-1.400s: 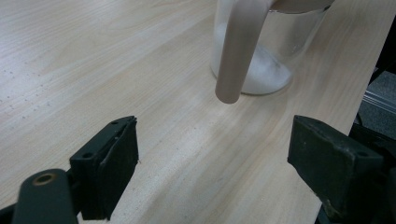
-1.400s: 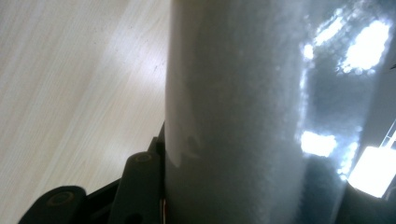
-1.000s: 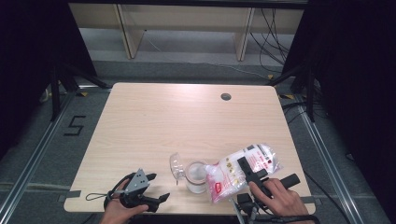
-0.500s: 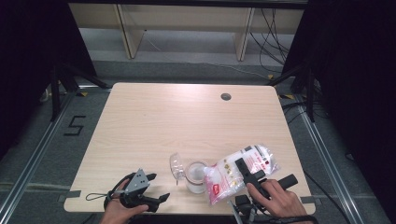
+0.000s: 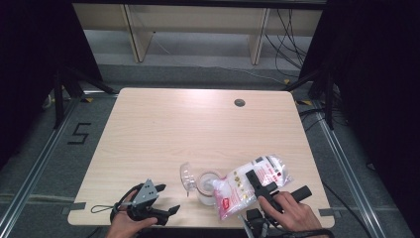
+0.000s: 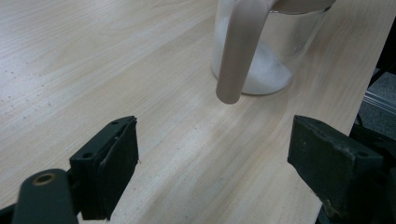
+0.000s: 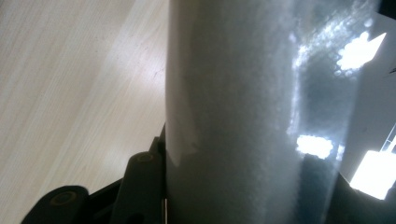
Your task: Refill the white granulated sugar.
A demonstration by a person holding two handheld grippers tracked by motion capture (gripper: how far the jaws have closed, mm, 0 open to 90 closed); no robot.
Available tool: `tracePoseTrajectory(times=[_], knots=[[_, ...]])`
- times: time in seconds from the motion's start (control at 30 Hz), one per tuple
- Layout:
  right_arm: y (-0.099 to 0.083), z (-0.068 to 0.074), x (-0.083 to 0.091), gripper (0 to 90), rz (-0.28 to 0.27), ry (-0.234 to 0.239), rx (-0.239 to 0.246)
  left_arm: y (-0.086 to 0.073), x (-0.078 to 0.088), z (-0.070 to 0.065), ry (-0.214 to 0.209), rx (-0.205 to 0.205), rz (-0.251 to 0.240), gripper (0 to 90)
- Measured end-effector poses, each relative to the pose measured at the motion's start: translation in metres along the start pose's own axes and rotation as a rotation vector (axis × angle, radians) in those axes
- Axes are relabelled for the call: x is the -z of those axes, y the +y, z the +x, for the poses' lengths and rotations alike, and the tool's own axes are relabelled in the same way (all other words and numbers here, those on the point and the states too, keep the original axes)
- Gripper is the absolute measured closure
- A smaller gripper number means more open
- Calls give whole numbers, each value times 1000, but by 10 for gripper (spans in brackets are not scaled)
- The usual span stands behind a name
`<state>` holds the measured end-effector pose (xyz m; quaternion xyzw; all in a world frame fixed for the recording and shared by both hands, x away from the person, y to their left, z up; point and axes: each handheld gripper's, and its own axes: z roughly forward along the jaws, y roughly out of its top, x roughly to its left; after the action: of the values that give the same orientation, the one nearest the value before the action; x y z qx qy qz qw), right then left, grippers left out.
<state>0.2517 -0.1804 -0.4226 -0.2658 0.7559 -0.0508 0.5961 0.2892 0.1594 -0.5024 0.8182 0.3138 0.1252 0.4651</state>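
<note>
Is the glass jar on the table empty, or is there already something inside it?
Not empty. The glass jar holds a low layer of white powder at its bottom, seen through the clear wall in the left gripper view; most of the jar is unfilled.

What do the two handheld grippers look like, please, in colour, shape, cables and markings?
Both are black. The left gripper carries a grey three-cornered plate with small dark holes on top, and a thin black cable loops from it across the table. Its jaws are thick, blocky black pads with round screw holes. The right gripper has long black bars. No sleeves show on the forearms.
</note>
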Motion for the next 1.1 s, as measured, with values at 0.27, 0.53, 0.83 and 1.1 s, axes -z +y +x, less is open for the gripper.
tracePoseTrajectory(times=[0.27, 0.53, 0.83, 1.1], knots=[[-5, 0, -1, 614, 9, 4, -3, 0, 0, 0, 0, -1, 1, 158], [-10, 0, -1, 615, 13, -1, -9, 0, 0, 0, 0, 0, 0, 158], [-12, 2, 1, 618, 36, 7, -40, 0, 0, 0, 0, -1, 0, 159], [-10, 0, 1, 620, 24, 2, -14, 0, 0, 0, 4, 0, -1, 159]])
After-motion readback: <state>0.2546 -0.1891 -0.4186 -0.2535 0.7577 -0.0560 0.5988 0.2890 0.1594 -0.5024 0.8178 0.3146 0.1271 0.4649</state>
